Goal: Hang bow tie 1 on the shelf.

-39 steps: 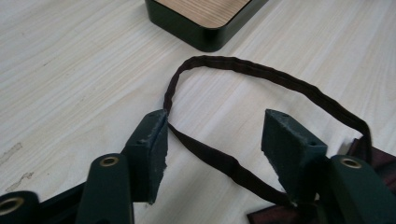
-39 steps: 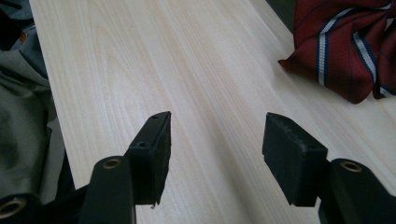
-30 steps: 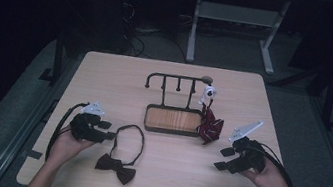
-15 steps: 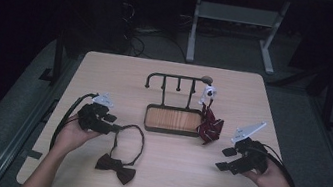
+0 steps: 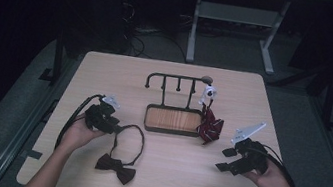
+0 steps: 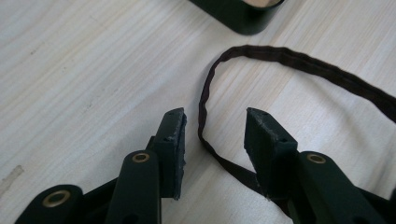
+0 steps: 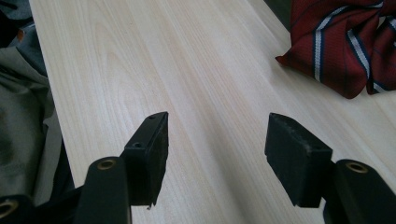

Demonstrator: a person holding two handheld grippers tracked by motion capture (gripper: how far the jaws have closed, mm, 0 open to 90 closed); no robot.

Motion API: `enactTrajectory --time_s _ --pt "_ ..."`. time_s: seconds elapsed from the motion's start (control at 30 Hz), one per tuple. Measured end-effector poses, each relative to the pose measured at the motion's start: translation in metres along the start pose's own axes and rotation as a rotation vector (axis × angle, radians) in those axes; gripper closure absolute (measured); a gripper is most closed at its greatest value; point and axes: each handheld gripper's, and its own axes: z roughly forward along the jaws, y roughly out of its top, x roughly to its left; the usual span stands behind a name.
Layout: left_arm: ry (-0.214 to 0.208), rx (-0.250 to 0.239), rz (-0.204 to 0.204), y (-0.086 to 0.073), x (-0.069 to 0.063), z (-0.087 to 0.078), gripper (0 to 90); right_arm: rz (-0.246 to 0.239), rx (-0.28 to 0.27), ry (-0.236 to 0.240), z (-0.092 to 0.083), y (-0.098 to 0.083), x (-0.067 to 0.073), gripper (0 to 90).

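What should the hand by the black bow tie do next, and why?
Probably close the left gripper on the bow tie's strap. Its jaws are open, and the thin dark strap already runs between them on the table, so a squeeze should catch it. The right gripper is open over bare wood, beside the striped red tie.

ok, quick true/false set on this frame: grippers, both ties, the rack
1. The left gripper is open, its jaws either side of the bow tie strap. True.
2. The right gripper is shut on the striped tie. False: it is open over bare table, the tie lying apart.
3. The black bow tie hangs on the rack. False: it lies on the table.
4. The striped tie sits by the tray's right end. True.
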Motion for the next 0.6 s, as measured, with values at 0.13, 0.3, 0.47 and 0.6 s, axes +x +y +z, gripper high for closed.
enactTrajectory --time_s 0.13,0.3,0.47,0.6 --pt "0.004 0.022 0.005 -0.001 0.002 0.003 59.0 -0.002 -0.001 0.001 -0.001 0.0 0.0 39.2" --pt "0.011 0.041 -0.007 -0.002 0.003 0.007 61.8 -0.006 -0.001 -0.001 -0.001 0.0 0.001 39.2" --pt "-0.012 0.043 -0.026 -0.001 0.005 0.011 67.3 -0.014 0.002 -0.002 -0.001 0.001 0.001 39.0" --pt "-0.014 0.049 -0.026 0.001 0.005 0.013 71.6 -0.016 0.007 0.0 -0.001 0.001 0.001 39.0"
